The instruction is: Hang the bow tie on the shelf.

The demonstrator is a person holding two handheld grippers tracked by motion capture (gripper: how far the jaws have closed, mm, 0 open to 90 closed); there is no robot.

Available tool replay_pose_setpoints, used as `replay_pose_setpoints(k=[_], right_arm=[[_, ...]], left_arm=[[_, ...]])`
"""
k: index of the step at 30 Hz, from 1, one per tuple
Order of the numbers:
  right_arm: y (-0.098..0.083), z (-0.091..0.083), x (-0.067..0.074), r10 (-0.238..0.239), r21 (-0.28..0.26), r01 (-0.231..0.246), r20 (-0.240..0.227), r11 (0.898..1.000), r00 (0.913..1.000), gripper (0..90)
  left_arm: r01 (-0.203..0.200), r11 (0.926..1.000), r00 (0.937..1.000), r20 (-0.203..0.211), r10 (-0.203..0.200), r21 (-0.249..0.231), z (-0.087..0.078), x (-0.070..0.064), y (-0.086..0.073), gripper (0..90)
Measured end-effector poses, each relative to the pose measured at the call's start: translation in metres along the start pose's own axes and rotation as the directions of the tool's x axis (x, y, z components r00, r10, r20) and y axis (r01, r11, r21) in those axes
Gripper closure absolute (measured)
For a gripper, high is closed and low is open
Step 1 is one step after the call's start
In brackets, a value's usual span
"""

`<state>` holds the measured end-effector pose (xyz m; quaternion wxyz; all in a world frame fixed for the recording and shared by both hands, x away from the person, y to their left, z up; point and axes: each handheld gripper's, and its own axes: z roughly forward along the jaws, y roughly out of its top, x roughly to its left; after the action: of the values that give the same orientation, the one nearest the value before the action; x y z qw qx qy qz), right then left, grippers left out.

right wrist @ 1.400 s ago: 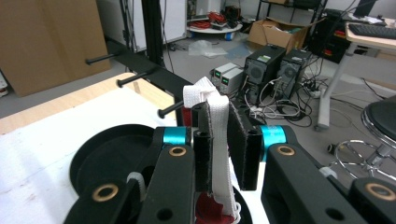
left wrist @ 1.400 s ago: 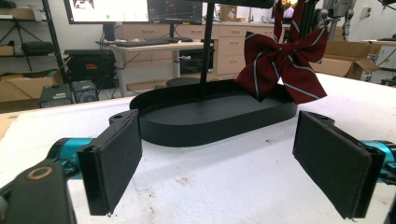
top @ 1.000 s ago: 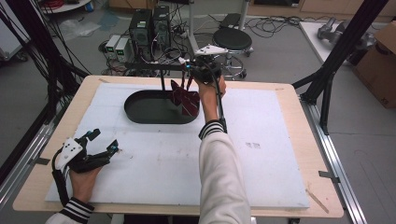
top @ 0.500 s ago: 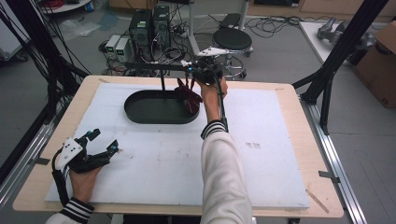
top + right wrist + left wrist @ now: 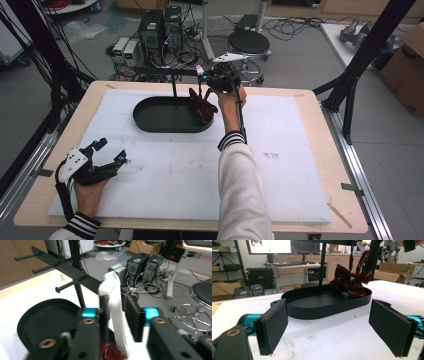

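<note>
one bow tie [image 5: 202,107], one tray [image 5: 155,119], two grippers.

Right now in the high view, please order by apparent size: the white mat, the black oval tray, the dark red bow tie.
1. white mat, largest by far
2. black oval tray
3. dark red bow tie, smallest, hanging at the tray's right end

A fixed high camera looks forward and down over the whole table [image 5: 300,150]. The left gripper camera sits low near the table's near edge, facing the black oval tray [image 5: 329,305] from some way off. The right gripper camera looks from close above that same tray [image 5: 45,315], toward the floor beyond.
</note>
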<state>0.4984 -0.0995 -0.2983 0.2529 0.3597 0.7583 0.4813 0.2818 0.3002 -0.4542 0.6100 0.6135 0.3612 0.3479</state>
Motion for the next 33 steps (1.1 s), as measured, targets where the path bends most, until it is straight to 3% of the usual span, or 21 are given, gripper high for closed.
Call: replay_pose_setpoints(k=[1,2,3,4,5,6,7,9,12,17,24,27,28,29,33], right_arm=[[0.000,0.000,0.000,-0.002,0.003,0.002,-0.005,1.000,1.0000,68.3],[0.000,-0.001,0.001,-0.002,-0.004,0.001,-0.008,1.000,1.0000,54.6],[0.000,-0.001,0.001,-0.002,-0.004,0.001,-0.008,1.000,1.0000,54.6],[0.001,-0.002,0.002,0.001,-0.007,-0.001,-0.006,1.000,1.0000,48.1],[0.001,-0.003,0.003,-0.001,-0.011,0.001,-0.005,1.000,1.0000,40.2],[0.000,-0.004,0.004,0.006,-0.017,-0.006,-0.005,1.000,1.0000,22.9],[0.000,-0.004,0.004,0.013,-0.013,-0.013,-0.014,1.000,0.9998,16.5],[0.000,-0.005,0.004,0.010,-0.014,-0.010,-0.015,1.000,0.9998,11.8],[0.000,-0.014,0.005,0.022,-0.031,-0.023,-0.047,0.999,0.9986,9.6],[-0.007,-0.031,0.003,0.014,-0.091,-0.018,-0.043,0.996,0.9990,1.3],[-0.025,-0.065,-0.005,0.021,-0.101,-0.028,-0.072,0.994,0.9972,1.2],[-0.037,-0.092,-0.006,-0.031,-0.108,0.023,-0.067,0.994,0.9973,0.4],[-0.037,-0.092,-0.006,-0.031,-0.108,0.023,-0.067,0.994,0.9973,0.4],[-0.046,-0.109,-0.006,-0.059,-0.128,0.052,-0.055,0.990,0.9967,0.4],[-0.071,-0.147,-0.012,-0.064,-0.165,0.058,-0.031,0.985,0.9975,0.4]], left_arm=[[0.000,1.0000,1.0000,0.000,0.000,0.000,0.000,0.000,0.000,15.9],[0.000,1.0000,1.0000,0.000,0.000,0.000,0.000,0.000,0.000,16.0],[0.000,1.0000,1.0000,0.000,0.000,0.000,0.000,0.000,0.000,16.0],[0.002,1.0000,1.0000,0.000,-0.002,0.000,0.000,0.000,0.000,16.0],[0.001,1.0000,1.0000,0.001,-0.001,0.000,0.000,0.000,0.000,16.0],[-0.005,1.0000,1.0000,0.002,0.005,-0.002,0.000,0.000,0.000,16.0],[-0.002,1.0000,1.0000,0.002,0.002,-0.004,0.000,0.000,0.000,16.0],[-0.002,1.0000,1.0000,0.001,0.002,-0.002,0.000,0.000,0.000,16.0],[-0.002,1.0000,1.0000,0.002,0.002,-0.003,0.000,0.000,0.000,15.9],[-0.004,1.0000,1.0000,0.002,0.004,-0.005,-0.001,0.000,0.000,16.0],[-0.008,0.9999,1.0000,0.003,0.008,-0.009,-0.001,-0.001,0.000,16.0],[-0.009,0.9999,1.0000,0.003,0.009,-0.009,-0.001,-0.001,0.000,16.0],[-0.009,0.9999,1.0000,0.003,0.009,-0.010,-0.001,0.000,0.000,16.0],[-0.008,0.9999,1.0000,0.003,0.008,-0.010,-0.001,0.000,0.000,15.9],[-0.011,0.9999,0.9999,0.002,0.011,-0.009,-0.001,-0.001,0.000,15.9]])
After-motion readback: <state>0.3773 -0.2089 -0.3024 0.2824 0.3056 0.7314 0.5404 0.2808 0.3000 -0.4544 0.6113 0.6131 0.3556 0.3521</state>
